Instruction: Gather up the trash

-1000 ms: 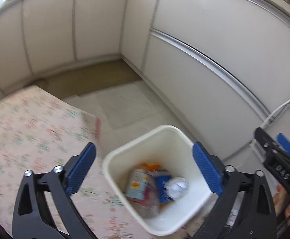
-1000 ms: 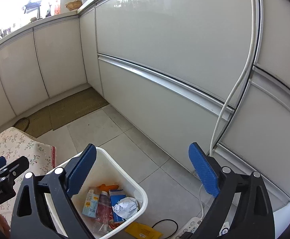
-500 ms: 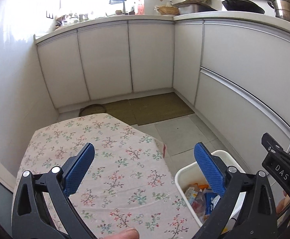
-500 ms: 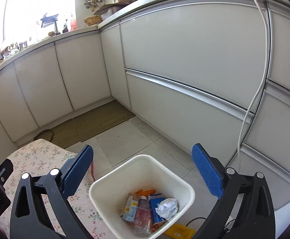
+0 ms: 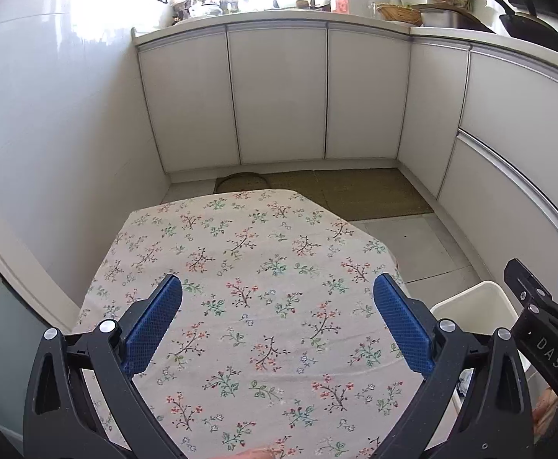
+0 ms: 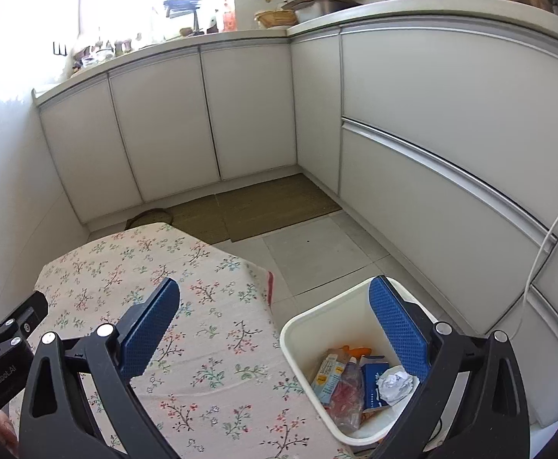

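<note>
Showing: one white trash bin (image 6: 302, 348) holding one crumpled paper ball (image 6: 395, 381), one blue carton (image 6: 372, 382), one plastic bottle (image 6: 346, 390); one floral-clothed desk (image 5: 248, 267); two claws, left claw (image 5: 277, 323), right claw (image 6: 275, 323).

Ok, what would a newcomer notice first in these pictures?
Probably the floral tablecloth, spread across the table in front of both open claws. Next, the white bin on the floor to the table's right, holding a crumpled paper ball, a blue carton and wrappers.
</note>
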